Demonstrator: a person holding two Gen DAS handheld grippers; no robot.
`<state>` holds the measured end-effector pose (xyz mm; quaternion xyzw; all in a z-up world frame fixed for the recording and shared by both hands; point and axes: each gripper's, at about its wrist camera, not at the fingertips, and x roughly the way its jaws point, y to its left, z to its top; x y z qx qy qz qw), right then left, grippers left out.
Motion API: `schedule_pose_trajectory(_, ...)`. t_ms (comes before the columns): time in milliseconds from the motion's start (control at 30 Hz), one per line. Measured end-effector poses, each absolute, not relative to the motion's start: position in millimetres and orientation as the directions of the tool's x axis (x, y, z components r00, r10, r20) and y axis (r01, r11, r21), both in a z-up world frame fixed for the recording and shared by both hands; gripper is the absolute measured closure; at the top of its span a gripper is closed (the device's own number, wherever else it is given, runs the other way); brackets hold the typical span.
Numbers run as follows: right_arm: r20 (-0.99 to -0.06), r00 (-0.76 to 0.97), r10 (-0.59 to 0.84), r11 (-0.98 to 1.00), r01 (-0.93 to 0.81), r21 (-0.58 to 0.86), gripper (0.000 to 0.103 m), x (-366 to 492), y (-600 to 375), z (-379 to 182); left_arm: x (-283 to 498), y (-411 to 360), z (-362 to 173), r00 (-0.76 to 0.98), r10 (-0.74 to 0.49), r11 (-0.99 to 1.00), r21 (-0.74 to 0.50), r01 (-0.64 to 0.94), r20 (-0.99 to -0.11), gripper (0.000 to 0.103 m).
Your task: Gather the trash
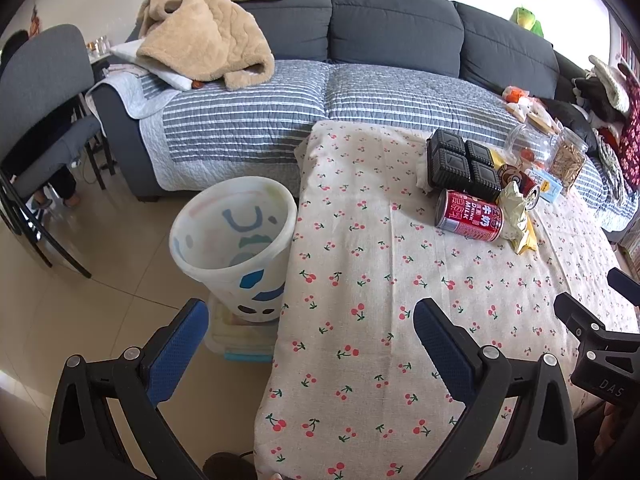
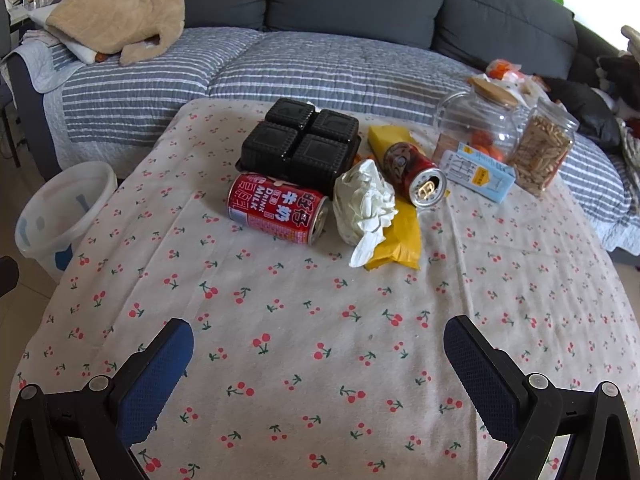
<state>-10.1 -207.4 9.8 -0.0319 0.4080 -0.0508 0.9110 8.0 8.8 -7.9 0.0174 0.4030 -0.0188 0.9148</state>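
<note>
On the cherry-print tablecloth [image 2: 304, 340] lies a pile of trash: a red milk can [image 2: 278, 214] on its side, a black plastic tray [image 2: 300, 142], a crumpled white wrapper [image 2: 366, 204], a yellow packet [image 2: 400, 236] and a second, dark red can [image 2: 414, 174]. The same red milk can [image 1: 468, 220] and black tray [image 1: 462, 164] show in the left wrist view. A white bin [image 1: 234, 240] stands on the floor at the table's left edge. My left gripper [image 1: 310, 328] is open over that edge, near the bin. My right gripper [image 2: 318, 344] is open above the cloth, short of the pile.
Two clear jars [image 2: 480, 124], one with snack sticks [image 2: 542, 156], and a blue carton [image 2: 478, 174] stand behind the trash. A grey sofa [image 1: 392, 36] with a striped quilt and beige blanket [image 1: 204, 40] lies beyond. A grey chair [image 1: 40, 120] stands at left.
</note>
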Motion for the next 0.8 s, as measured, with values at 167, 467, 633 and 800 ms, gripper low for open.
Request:
schedule_pose_trajectory(167, -0.741, 0.661, -0.118, 0.993, 0.067, -0.098, 0.000, -9.6, -207.1, 10.5, 7.8, 8.5, -7.8, 0.674, -0.020, 0.999, 0.017, 0.048, -0.738, 0.000)
schedule_pose_trajectory(467, -0.741, 0.661, -0.117, 0.993, 0.068, -0.096, 0.000, -9.2, -204.7, 9.8, 8.0, 7.8, -8.1, 0.675, -0.019, 0.999, 0.017, 0.047, -0.738, 0.000)
schedule_pose_trajectory(633, -0.740, 0.662, -0.118, 0.993, 0.068, -0.098, 0.000, -9.5, -205.1, 10.0, 8.0, 8.2, -7.8, 0.674, -0.020, 0.999, 0.018, 0.049, -0.739, 0.000)
schedule_pose_trajectory(800, -0.740, 0.663, -0.117, 0.993, 0.067, -0.098, 0.000, -9.6, -204.4, 9.9, 8.1, 9.5, -6.5, 0.677, -0.017, 0.999, 0.018, 0.045, -0.736, 0.000)
